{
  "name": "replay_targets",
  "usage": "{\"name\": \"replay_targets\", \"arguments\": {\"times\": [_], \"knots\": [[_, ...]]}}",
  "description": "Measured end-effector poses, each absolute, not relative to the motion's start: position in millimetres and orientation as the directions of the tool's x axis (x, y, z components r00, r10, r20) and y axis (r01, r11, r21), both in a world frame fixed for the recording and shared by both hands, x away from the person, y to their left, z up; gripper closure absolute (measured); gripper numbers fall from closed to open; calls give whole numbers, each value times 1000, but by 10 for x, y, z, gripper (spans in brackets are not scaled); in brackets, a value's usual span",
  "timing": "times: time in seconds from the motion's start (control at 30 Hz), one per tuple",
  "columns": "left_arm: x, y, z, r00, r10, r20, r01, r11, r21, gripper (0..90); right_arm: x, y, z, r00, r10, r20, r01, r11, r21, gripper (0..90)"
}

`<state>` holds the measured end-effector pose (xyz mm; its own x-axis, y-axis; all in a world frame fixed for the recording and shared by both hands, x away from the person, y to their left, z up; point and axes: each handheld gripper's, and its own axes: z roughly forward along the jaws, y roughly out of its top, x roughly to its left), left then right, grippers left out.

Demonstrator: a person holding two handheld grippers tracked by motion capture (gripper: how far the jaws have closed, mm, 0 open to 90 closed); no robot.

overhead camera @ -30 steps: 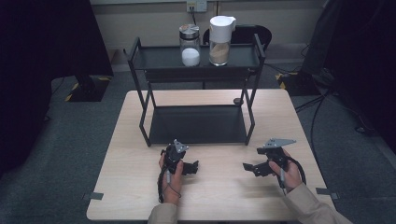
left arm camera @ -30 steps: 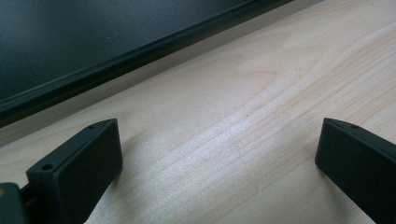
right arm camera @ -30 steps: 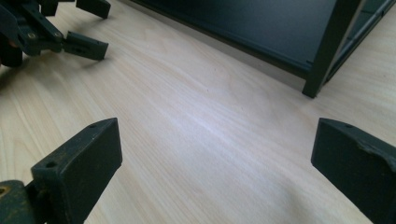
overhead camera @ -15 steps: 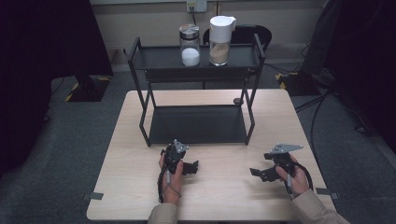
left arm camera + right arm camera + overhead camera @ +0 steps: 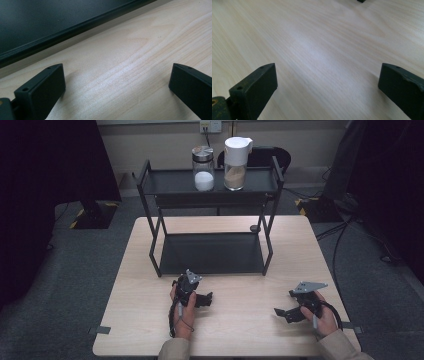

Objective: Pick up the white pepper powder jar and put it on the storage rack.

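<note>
A black two-tier metal rack (image 5: 210, 210) stands at the far half of the light wooden table (image 5: 150, 330). On its top shelf stand a glass jar with a metal lid and white contents (image 5: 203, 169) and a taller white-lidded jar of tan contents (image 5: 235, 164). My left gripper (image 5: 206, 299) lies low on the table just in front of the rack's lower shelf (image 5: 37, 22); it is open, with bare wood between its jaws (image 5: 115, 82). My right gripper (image 5: 284, 314) rests near the front right of the table, open over bare wood (image 5: 324, 77).
A small dark round object (image 5: 254, 228) sits on the table behind the rack's right legs. Grey carpet surrounds the table, cables (image 5: 345, 225) run on the floor at the right, and a dark chair (image 5: 270, 157) stands behind the rack.
My right gripper has moved toward the front right corner of the table, a little nearer the person. The left gripper has stayed put.
</note>
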<state>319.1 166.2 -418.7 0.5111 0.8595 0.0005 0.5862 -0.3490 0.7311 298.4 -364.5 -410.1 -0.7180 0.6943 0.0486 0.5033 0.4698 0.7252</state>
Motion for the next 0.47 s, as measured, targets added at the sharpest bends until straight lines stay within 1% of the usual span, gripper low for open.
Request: {"name": "replay_targets", "arguments": {"times": [0.2, 0.33, 0.47], "knots": [[3192, 1662, -4186, 511, 859, 1, 586, -349, 731, 0, 2940, -3684, -4137, -712, 701, 38, 498, 466, 731, 6], [3191, 1662, -4185, 512, 859, 1, 586, -350, 731, 0, 2892, -3610, -4144, -713, 701, -24, 473, 505, 722, 0], [3191, 1650, -4184, 505, 863, -2, 590, -344, 730, 0, 2888, -3601, -4143, -707, 707, -21, 478, 500, 722, 0]]}}
